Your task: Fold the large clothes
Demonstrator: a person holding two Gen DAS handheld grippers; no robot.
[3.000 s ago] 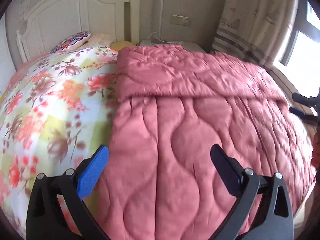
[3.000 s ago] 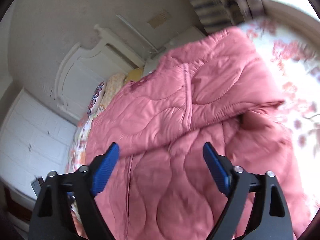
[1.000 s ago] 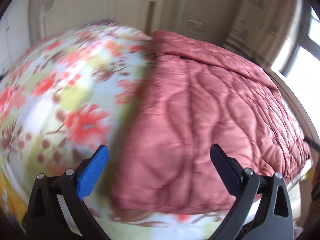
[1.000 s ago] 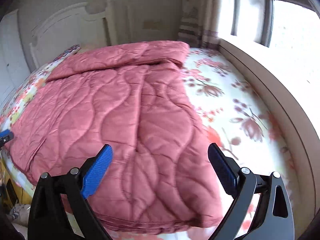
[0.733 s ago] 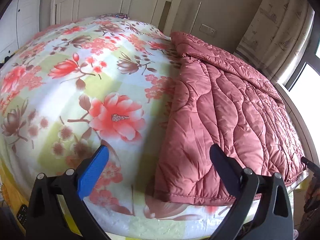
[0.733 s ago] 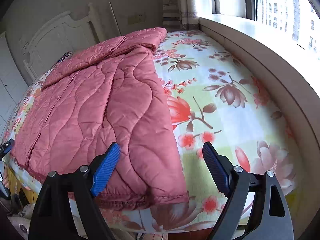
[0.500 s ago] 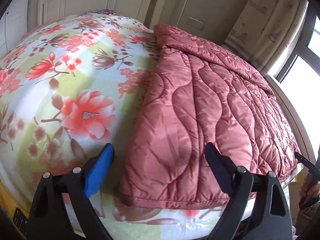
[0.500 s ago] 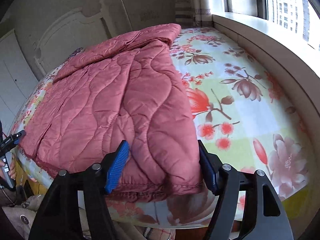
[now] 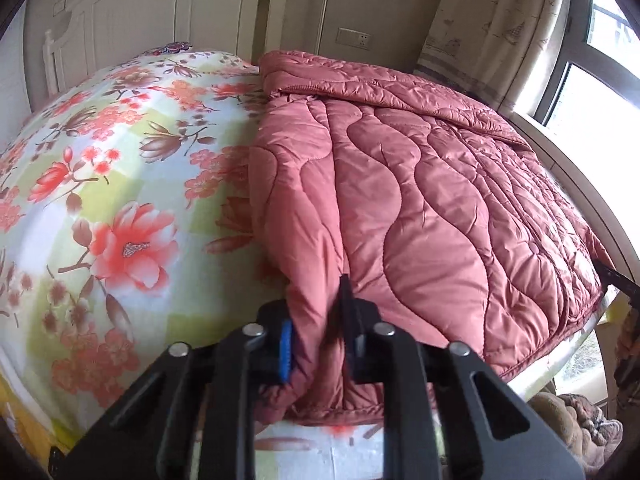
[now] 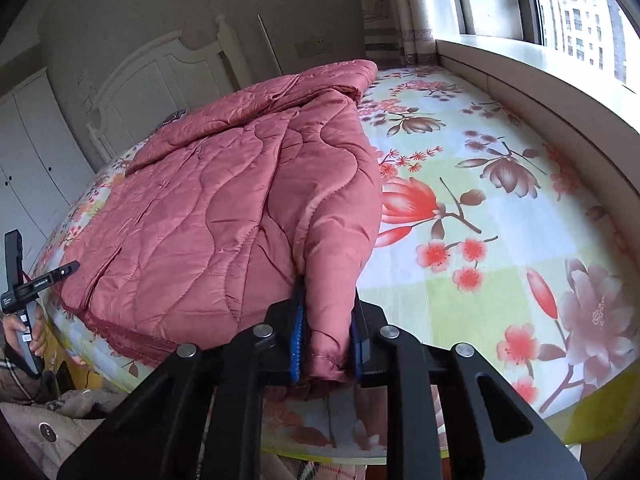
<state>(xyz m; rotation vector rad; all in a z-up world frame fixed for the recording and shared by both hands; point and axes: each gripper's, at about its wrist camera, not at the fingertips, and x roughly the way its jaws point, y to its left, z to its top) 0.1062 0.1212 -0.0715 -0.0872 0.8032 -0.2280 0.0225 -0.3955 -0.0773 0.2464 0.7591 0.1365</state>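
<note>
A large pink quilted coat (image 9: pixel 420 200) lies spread over the floral bed (image 9: pixel 100 184), its far end folded back. In the left wrist view my left gripper (image 9: pixel 314 344) is closing on the coat's near left hem corner, and the fabric bunches between the blue pads. In the right wrist view the same coat (image 10: pixel 208 208) fills the left half. My right gripper (image 10: pixel 326 344) is closing on the near right hem corner, pinching a thick fold. The left gripper (image 10: pixel 44 276) shows at the far left of that view, held by a hand.
A white headboard (image 9: pixel 160 20) and the wall stand behind the bed. A window sill (image 10: pixel 540 92) and curtain (image 9: pixel 492 28) run along the right side. White wardrobe doors (image 10: pixel 28 160) stand at the left. Bare floral sheet (image 10: pixel 500 220) lies right of the coat.
Both grippers dropped to the coat's near hem and went from wide open to clamped on its two corners. The fabric now bunches up between each pair of pads.
</note>
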